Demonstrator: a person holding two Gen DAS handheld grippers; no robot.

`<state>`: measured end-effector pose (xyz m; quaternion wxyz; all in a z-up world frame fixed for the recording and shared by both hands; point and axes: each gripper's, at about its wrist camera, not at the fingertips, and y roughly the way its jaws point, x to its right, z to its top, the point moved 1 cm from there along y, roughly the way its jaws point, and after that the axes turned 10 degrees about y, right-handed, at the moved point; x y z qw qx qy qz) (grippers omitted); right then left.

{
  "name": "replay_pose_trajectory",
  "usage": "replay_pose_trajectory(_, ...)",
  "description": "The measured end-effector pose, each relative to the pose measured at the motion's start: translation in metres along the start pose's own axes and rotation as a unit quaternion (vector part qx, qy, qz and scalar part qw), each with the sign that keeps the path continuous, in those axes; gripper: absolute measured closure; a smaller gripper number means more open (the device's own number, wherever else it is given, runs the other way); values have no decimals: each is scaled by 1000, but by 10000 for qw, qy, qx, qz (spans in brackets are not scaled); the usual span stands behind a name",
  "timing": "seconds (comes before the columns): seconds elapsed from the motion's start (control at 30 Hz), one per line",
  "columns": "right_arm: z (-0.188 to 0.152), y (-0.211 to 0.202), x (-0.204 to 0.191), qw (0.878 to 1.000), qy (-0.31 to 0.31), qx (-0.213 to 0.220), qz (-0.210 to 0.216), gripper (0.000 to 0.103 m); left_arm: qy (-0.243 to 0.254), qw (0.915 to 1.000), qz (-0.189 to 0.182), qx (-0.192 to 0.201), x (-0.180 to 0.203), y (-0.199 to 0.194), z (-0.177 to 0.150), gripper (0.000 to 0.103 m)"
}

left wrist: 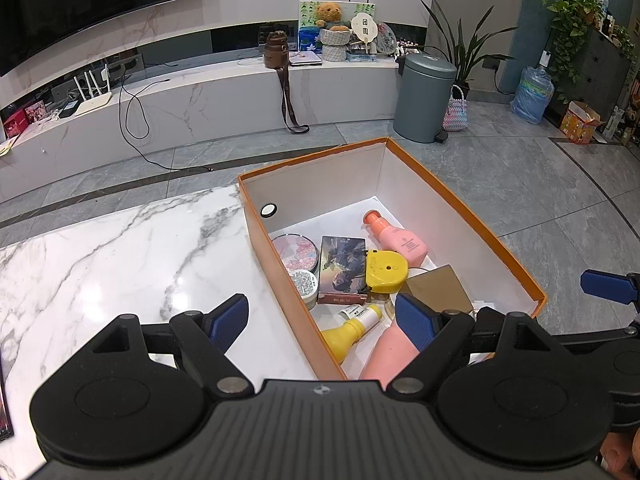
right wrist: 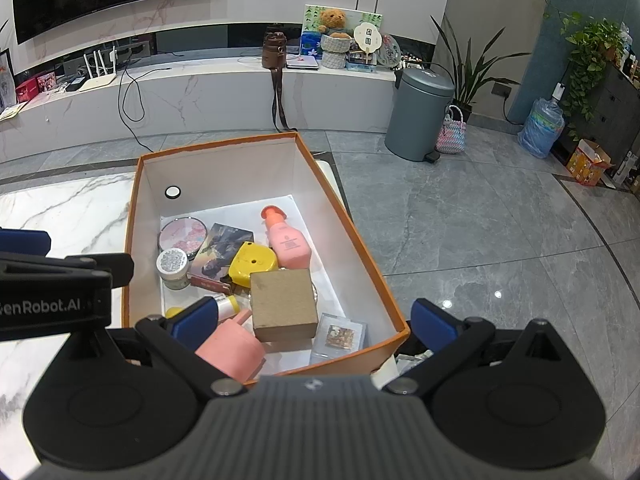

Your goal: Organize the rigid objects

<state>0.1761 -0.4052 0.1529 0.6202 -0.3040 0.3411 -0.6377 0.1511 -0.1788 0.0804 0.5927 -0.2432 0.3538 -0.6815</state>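
Right wrist view puts my right gripper over the near end of the orange box, fingers spread wide with nothing between them. One pad hangs inside the box above the pink bottle; the other sits outside the wall, at about 4 o'clock from the brown cardboard cube. The left gripper is likewise apart and empty, straddling the box's left wall.

All the items I can see already lie inside: the yellow case near centre, the peach pump bottle at 12 o'clock from the cube, the clear square case at 4 o'clock. My worry is the walls: dropping either gripper from here would catch an edge and drag the box toward the edge of the marble table.
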Motion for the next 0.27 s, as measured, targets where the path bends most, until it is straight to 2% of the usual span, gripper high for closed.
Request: replay_pose_trajectory(0.27,1,-1,1,10000,33,17,19,3,36,9998,-8,178,6,-4,0,6)
